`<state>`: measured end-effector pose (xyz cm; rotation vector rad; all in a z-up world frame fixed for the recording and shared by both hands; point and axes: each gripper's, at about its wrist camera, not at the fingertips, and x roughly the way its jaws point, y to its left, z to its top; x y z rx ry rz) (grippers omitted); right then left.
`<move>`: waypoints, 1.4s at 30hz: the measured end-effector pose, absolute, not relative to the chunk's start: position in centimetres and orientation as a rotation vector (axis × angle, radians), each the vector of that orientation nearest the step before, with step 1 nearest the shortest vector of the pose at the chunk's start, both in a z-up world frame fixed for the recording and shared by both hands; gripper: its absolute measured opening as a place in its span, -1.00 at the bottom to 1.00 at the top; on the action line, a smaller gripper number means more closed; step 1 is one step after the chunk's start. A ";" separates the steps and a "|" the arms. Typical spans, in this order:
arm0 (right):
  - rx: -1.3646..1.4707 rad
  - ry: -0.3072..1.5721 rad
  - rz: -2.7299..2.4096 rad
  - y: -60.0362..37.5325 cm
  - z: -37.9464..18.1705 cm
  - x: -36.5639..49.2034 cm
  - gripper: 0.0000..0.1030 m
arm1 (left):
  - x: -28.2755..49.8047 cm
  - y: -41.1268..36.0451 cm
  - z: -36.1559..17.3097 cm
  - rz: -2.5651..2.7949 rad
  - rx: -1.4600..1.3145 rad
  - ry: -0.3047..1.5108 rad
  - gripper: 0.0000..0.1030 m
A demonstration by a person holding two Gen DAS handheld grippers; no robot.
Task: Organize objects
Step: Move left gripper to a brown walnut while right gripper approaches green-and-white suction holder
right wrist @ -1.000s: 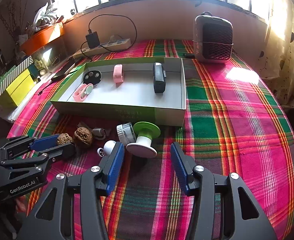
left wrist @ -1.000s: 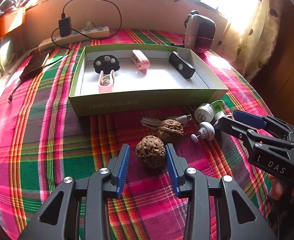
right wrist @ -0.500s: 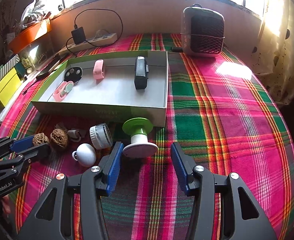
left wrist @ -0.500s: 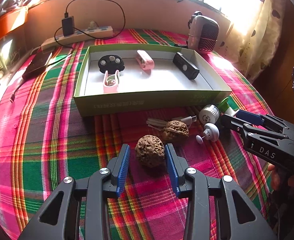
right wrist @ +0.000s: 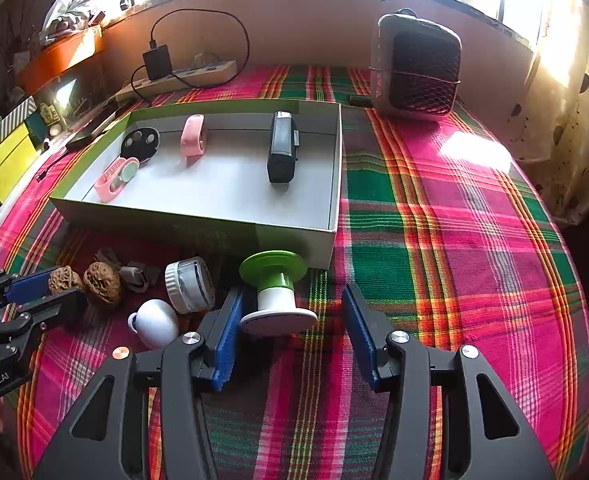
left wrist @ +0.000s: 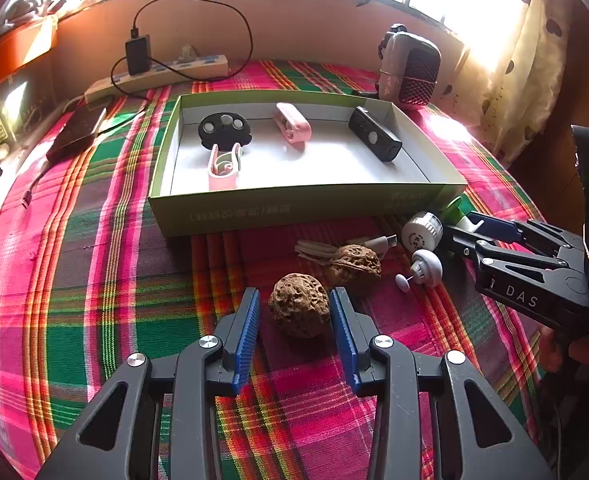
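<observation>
A rough brown walnut (left wrist: 299,305) sits between the blue pads of my left gripper (left wrist: 294,312), which is shut on it just above the plaid cloth. The same walnut (right wrist: 64,279) shows at that gripper's tips in the right wrist view. A second walnut (left wrist: 354,266) lies just beyond. My right gripper (right wrist: 290,320) is open around a green-and-white spool (right wrist: 275,300), whose base is close to the left pad, with a gap on the right. The green box (left wrist: 294,210) holds two pink clips, a black disc and a black bar.
A white jar (right wrist: 190,285), a white knob (right wrist: 155,322) and a small cable plug (left wrist: 382,241) lie before the box. A heater (right wrist: 418,68) stands at the back right, and a power strip (right wrist: 178,78) with a charger at the back left. Bare cloth (right wrist: 454,240) lies right of the box.
The right gripper has come closer to the spool, which now sits deeper between its fingers. In the left wrist view the scene has shifted slightly right while the walnut stays between the pads.
</observation>
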<state>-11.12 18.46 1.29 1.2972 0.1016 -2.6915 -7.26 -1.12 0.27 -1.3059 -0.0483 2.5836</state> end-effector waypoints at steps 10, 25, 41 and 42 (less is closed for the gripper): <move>1.292 0.064 -2.699 18.9 1.4 -11.1 -0.33 | -7.2 -1.2 0.2 2.599 -1.304 -0.046 -0.46; 1.291 0.065 -2.699 18.9 1.4 -11.0 -0.33 | -7.1 -1.2 0.2 2.601 -1.303 -0.048 -0.46; 1.292 0.046 -2.704 19.1 1.4 -10.7 -0.34 | -7.0 -1.1 0.3 2.603 -1.303 -0.046 -0.46; 1.291 0.042 -2.704 19.1 1.4 -10.7 -0.34 | -7.0 -1.1 0.3 2.603 -1.303 -0.045 -0.46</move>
